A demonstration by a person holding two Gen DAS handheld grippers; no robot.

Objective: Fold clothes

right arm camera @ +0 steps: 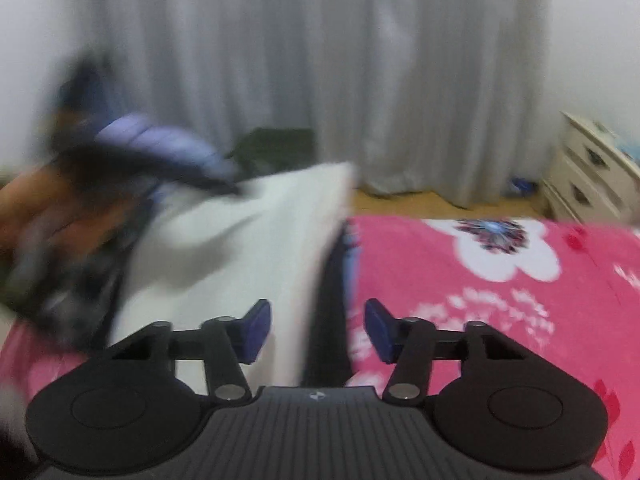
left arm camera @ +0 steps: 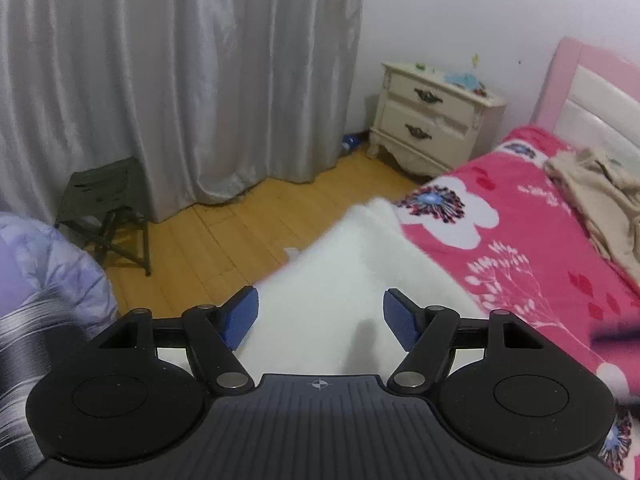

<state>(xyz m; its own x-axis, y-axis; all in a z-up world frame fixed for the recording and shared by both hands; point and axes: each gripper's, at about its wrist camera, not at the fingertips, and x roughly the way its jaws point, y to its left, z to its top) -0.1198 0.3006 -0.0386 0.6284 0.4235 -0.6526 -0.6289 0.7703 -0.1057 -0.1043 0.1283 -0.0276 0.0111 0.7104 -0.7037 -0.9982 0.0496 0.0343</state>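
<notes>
A white fleecy garment [left arm camera: 340,280] is lying at the edge of the pink flowered bed [left arm camera: 520,240], blurred. The left hand-held gripper [left arm camera: 320,316] and right hand-held gripper [right arm camera: 318,330] are gaping, holding nothing. Judging so, any further fold is calling for a fresh pinch on its edge.

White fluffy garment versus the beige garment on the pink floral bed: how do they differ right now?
The white fluffy garment lies at the bed's near edge, fairly smooth; the beige garment sits crumpled farther up, near the pink headboard. Neither is gripped. Both rest on the pink floral bedspread.
</notes>
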